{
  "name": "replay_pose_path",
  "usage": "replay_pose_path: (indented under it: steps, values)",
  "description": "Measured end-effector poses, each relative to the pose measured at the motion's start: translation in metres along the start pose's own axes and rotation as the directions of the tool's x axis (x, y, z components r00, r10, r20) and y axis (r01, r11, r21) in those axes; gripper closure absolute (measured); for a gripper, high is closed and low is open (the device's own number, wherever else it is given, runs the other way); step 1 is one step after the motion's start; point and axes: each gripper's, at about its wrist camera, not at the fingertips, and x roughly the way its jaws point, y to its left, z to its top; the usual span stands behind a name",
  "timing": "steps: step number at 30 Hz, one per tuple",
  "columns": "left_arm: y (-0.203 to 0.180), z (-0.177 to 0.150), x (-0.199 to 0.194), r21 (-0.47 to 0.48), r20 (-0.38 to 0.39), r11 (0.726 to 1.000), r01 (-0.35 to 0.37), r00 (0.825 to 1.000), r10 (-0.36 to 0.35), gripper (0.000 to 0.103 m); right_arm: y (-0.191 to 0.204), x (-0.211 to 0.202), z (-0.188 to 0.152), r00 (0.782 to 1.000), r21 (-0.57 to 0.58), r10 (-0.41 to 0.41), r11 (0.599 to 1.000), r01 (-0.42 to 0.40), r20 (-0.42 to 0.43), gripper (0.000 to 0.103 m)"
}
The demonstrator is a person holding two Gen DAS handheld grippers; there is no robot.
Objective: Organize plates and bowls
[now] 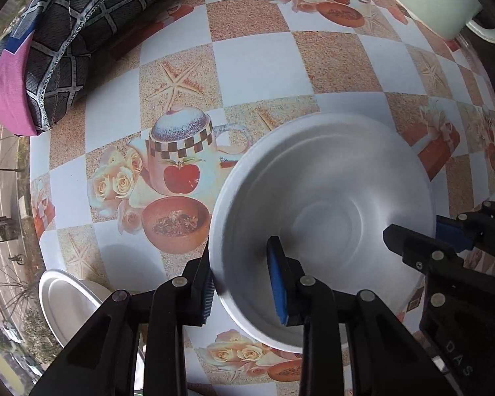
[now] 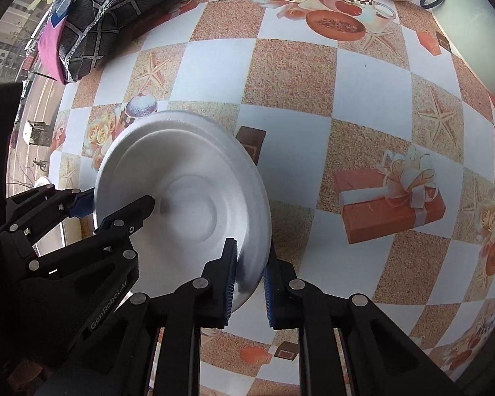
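Gripping opposite rims of a white bowl [image 1: 323, 217], the left tool [image 1: 242, 283] and the right tool [image 2: 250, 280] each straddle its edge, one finger inside and one outside; whether the pads bear firmly cannot be told. The bowl sits tilted just above a patterned worktop [image 1: 254, 62], seemingly mid-carry. A white plate [image 1: 62, 303] waits near the worktop's edge, beside the left tool. Judged from here, the next move calls for a level, coordinated transfer toward that plate.
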Motion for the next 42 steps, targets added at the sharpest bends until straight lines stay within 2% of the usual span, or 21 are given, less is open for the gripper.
replay_pose_path:
  steps: [3,8,10,13,19,20,31,42]
  values:
    - [-0.029,-0.026,-0.001,0.05,-0.005,0.999,0.013,1.0,-0.012,0.071,-0.012,-0.002,-0.029,0.999,-0.024,-0.03,0.999,0.029,-0.028,0.086]
    - [-0.075,-0.07,-0.003,0.121,-0.027,0.992,0.037,0.999,-0.034,0.071,-0.035,-0.004,-0.083,0.996,0.003,-0.056,0.998,0.056,-0.075,0.086]
    - [-0.089,-0.079,-0.003,0.143,-0.025,0.989,0.024,0.999,-0.021,0.071,-0.043,-0.003,-0.102,0.996,0.038,-0.048,0.998,0.051,-0.08,0.086]
    - [-0.099,-0.079,-0.002,0.157,-0.021,0.988,-0.005,1.0,0.008,0.065,-0.051,-0.004,-0.116,0.997,0.094,-0.04,0.995,0.046,-0.065,0.086]
    - [-0.094,-0.067,0.001,0.123,-0.051,0.992,0.034,0.998,-0.028,0.064,-0.042,0.002,-0.117,0.996,0.091,-0.057,0.994,0.063,-0.064,0.085]
    - [-0.095,-0.067,0.002,0.123,-0.052,0.992,0.032,0.998,-0.026,0.064,-0.026,0.012,-0.115,0.996,0.094,-0.052,0.994,0.059,-0.073,0.084]
    - [-0.095,-0.067,0.003,0.119,-0.048,0.993,0.024,0.999,-0.019,0.063,-0.05,0.019,-0.111,0.995,0.114,-0.036,0.992,0.046,-0.092,0.084]
    - [-0.096,-0.07,-0.006,0.148,-0.027,0.989,0.026,0.999,-0.022,0.063,-0.048,0.015,-0.103,0.994,0.116,-0.054,0.991,0.066,-0.098,0.084]
